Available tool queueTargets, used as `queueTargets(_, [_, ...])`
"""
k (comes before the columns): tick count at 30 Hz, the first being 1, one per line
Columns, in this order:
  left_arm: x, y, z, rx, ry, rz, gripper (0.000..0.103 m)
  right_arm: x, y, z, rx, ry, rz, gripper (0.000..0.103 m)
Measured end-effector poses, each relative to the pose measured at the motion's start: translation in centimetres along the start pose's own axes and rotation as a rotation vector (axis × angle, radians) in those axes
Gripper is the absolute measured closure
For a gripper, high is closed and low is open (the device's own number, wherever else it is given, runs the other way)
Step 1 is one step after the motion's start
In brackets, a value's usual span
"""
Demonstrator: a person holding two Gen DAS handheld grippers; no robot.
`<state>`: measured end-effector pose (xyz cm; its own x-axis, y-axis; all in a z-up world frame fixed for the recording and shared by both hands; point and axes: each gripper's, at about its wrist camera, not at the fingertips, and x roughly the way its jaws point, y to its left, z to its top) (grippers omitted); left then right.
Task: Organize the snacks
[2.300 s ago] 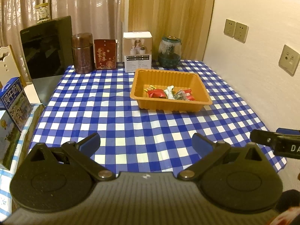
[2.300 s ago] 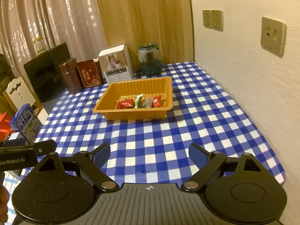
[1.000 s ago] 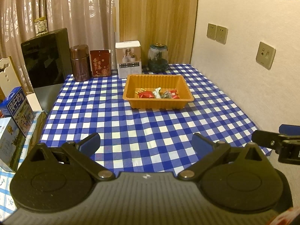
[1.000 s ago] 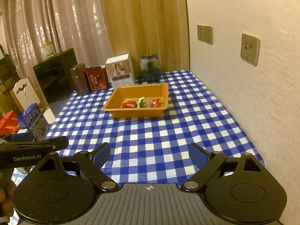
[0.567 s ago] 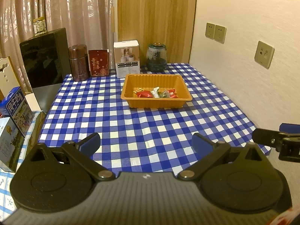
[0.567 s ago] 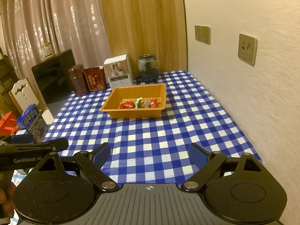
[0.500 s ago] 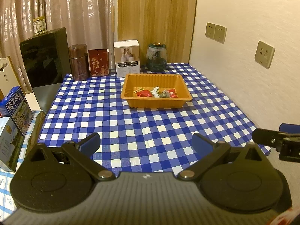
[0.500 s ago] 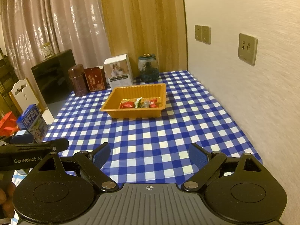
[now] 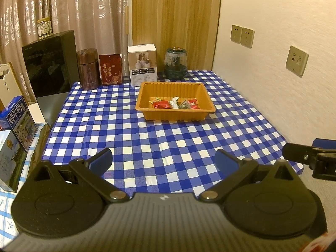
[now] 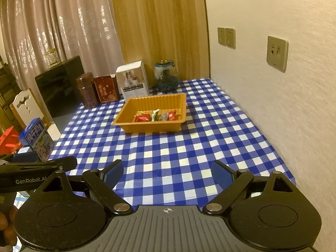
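Far across the desk (image 9: 168, 142), straight ahead of both tongs, sits the tray (image 9: 147, 107) of snacks (image 9: 174, 104). Left tongs (image 9: 163, 161) and right tongs (image 10: 168, 173) gape wide, empty, about equally distant.

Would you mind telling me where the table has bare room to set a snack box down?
Bare cloth lies between the orange tray and the near edge, and left of the tray. The back edge is crowded: brown canister, red box, white box, glass jar.

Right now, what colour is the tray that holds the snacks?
The tray is orange; it shows best in the left wrist view.
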<state>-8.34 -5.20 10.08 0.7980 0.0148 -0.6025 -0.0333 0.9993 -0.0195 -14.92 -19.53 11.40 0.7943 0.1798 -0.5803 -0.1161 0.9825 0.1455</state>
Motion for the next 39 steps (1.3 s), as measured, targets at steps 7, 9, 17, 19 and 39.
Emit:
queueTargets(7, [0.11, 0.03, 0.05, -0.002, 0.002, 0.001, 0.0, 0.15, 0.0, 0.02, 0.0, 0.001, 0.001, 0.013])
queueTargets(9, [0.21, 0.06, 0.06, -0.003, 0.004, 0.002, 0.0, 0.25, 0.04, 0.03, 0.001, 0.002, 0.0, 0.013])
queueTargets(17, [0.38, 0.05, 0.08, -0.003, 0.006, 0.001, 0.0, 0.36, 0.11, 0.0, 0.001, 0.002, 0.0, 0.013])
queueTargets(19, [0.36, 0.06, 0.07, -0.003, 0.005, 0.002, 0.0, 0.37, 0.13, 0.01, 0.002, 0.001, 0.0, 0.013])
queueTargets(39, [0.6, 0.06, 0.07, -0.003, 0.008, 0.002, 0.0, 0.96, 0.39, -0.05, 0.003, 0.007, 0.003, 0.013])
